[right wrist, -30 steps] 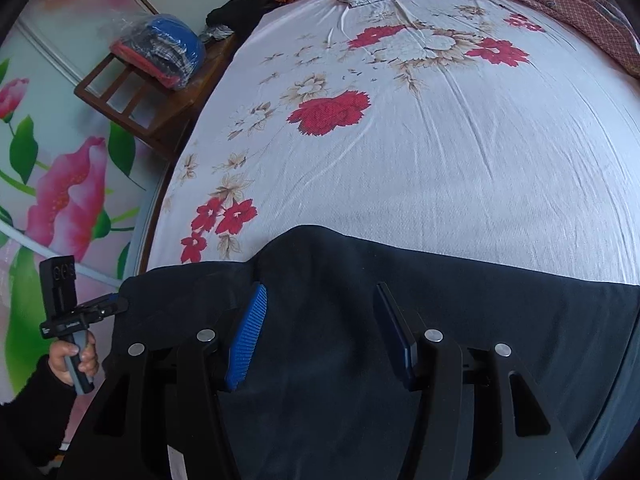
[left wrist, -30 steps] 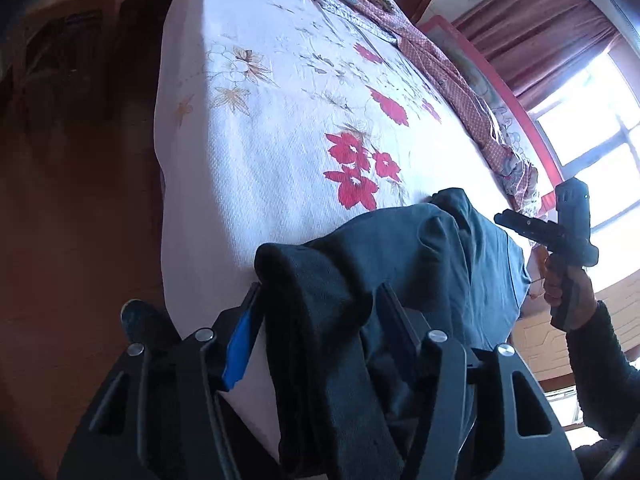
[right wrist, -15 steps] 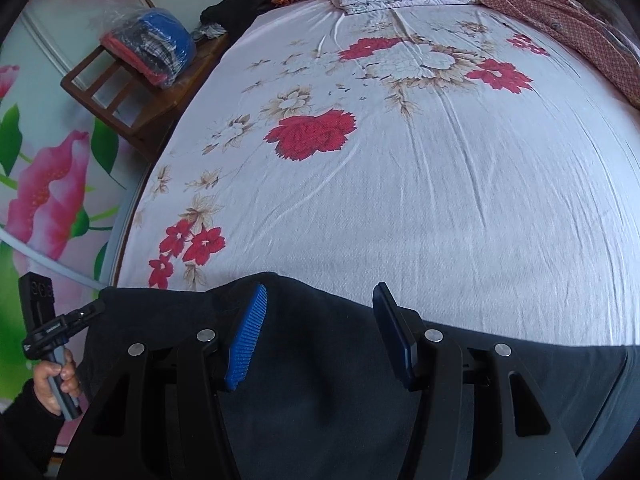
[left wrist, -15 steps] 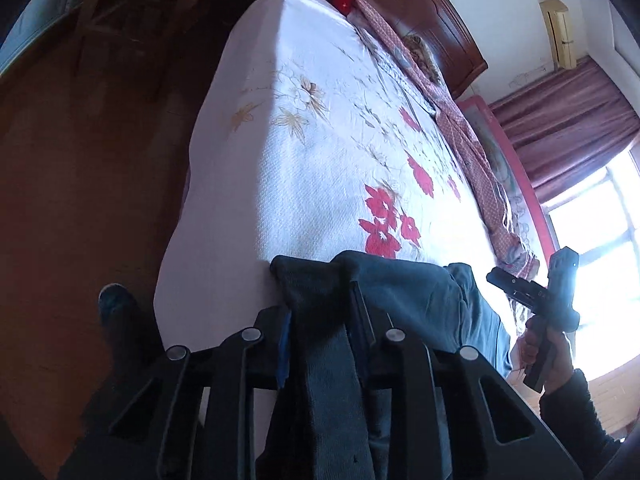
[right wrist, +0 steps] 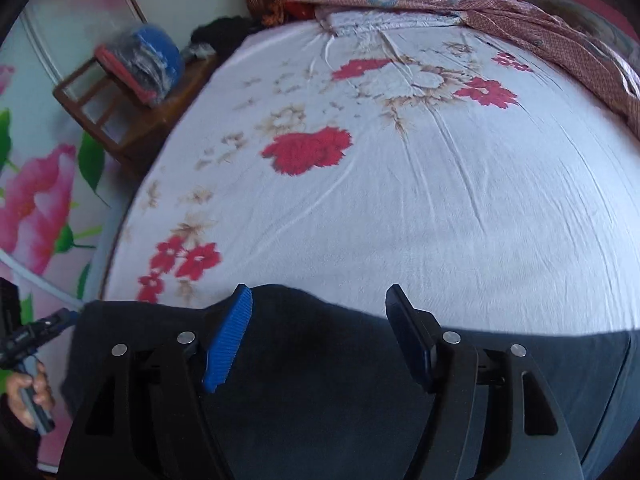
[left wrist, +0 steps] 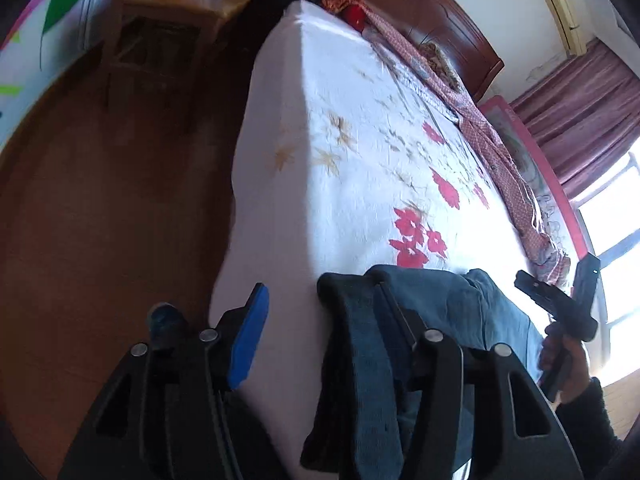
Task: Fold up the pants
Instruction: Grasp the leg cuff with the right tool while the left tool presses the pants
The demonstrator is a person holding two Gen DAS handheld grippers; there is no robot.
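Dark blue pants [left wrist: 436,312] lie along the near edge of the bed, and one end hangs over the bed's corner. My left gripper [left wrist: 324,304] is open at that corner. The hanging end [left wrist: 360,380] drapes against its right finger, while its blue-padded left finger [left wrist: 248,336] stands free. In the right wrist view the pants [right wrist: 360,380] spread flat under my right gripper [right wrist: 320,300], which is open and hovers just above the cloth. The right gripper also shows in the left wrist view [left wrist: 568,308], held upright past the pants.
The bed [right wrist: 440,200] has a white floral sheet. A red patterned blanket [right wrist: 540,28] lies along its far side by the wooden headboard. A wooden chair [right wrist: 120,108] with a bagged bundle stands left of the bed. Brown floor [left wrist: 100,220] lies left of the bed.
My left gripper was shut on the pants' end half a second ago and has now opened; the cloth still hangs against its right finger. My right gripper stays open and has drawn back slightly.
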